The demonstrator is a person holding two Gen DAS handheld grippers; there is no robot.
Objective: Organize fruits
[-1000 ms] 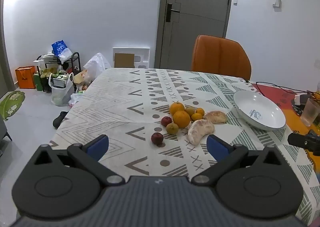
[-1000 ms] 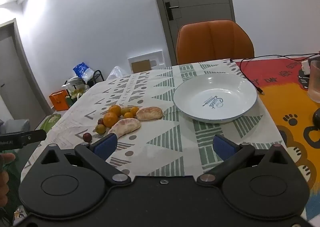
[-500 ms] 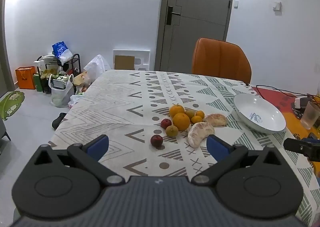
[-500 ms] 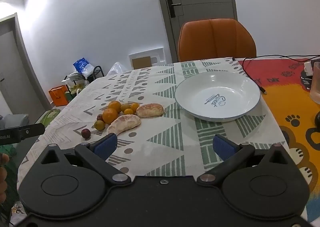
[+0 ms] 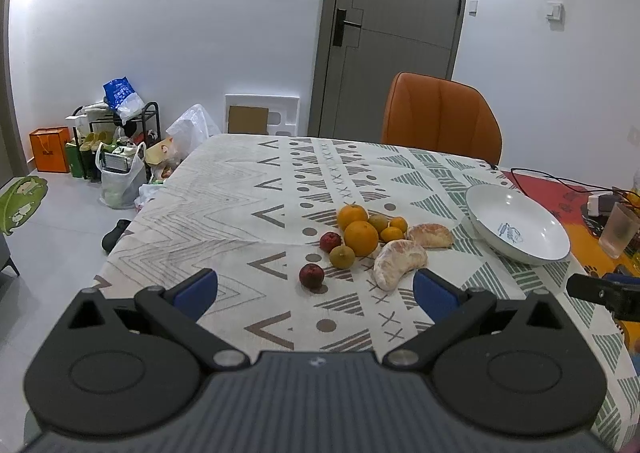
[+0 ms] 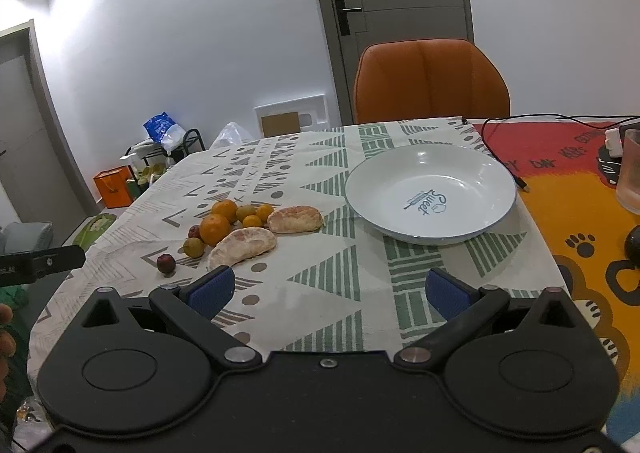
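Both wrist views have crept slightly closer to the patterned table (image 5: pixel 224 213) over the last second, while the white plate (image 6: pixel 496 213) and the fruit pile stay put, so by my reading this is only the approach and no sorting has begun. The left gripper (image 5: pixel 316 289) and right gripper (image 6: pixel 328 289) both hang short of the table's near edge, fingers spread wide and holding nothing. Nearest the left one lies a small dark red fruit (image 5: pixel 311 275), just apart from the oranges (image 5: pixel 361 238) and peeled segments (image 5: pixel 400 263).
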